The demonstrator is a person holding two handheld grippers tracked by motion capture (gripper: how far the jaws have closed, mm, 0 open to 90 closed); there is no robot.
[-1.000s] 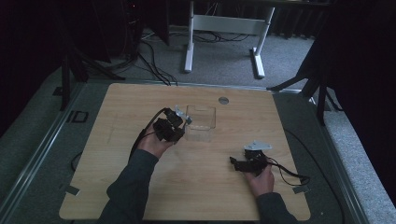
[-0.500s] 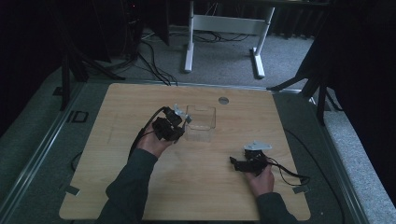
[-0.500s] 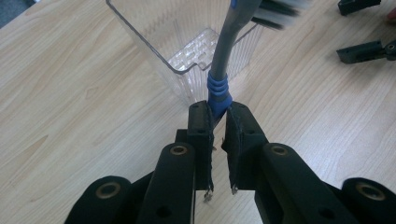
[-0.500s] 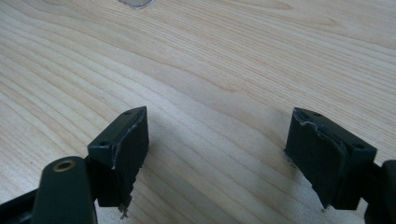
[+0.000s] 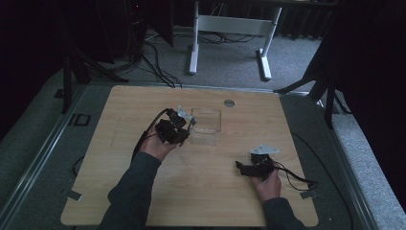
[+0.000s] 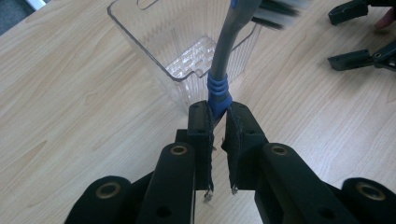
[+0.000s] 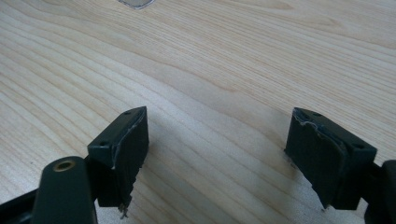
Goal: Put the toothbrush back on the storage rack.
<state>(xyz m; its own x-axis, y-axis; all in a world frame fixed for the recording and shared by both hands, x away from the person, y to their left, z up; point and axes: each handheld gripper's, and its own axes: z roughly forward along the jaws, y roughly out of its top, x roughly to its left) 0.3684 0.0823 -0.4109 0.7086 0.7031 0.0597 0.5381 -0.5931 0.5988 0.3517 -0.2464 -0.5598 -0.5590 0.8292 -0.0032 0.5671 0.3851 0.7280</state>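
Near the middle of the table, a little toward its far edge, the brush (image 6: 223, 56) I am holding stands tilted against the clear plastic container (image 6: 187, 46), its dark bristle head up at that box's rim. My left gripper (image 6: 218, 112) is clamped on the blue ribbed collar at the low end of the grey handle, jaws nearly together with only the handle between them.

I judge the brush light and stiff: a hard plastic shaft that will not bend, and the ribbed blue part gives my pads something to bite on where the smooth grey stem might slip or twist. Held this far from the head, it could swing, so a firm pinch matters.

The container looks thin-walled, light and slick; a push from the brush could slide it across the wood. Its rim is the place to take it, gently, since such plastic can crack.

My right gripper (image 5: 255, 166) rests nearer the table's (image 5: 119, 124) right front corner, well apart from the box, its jaws spread wide over bare wood with nothing between them.
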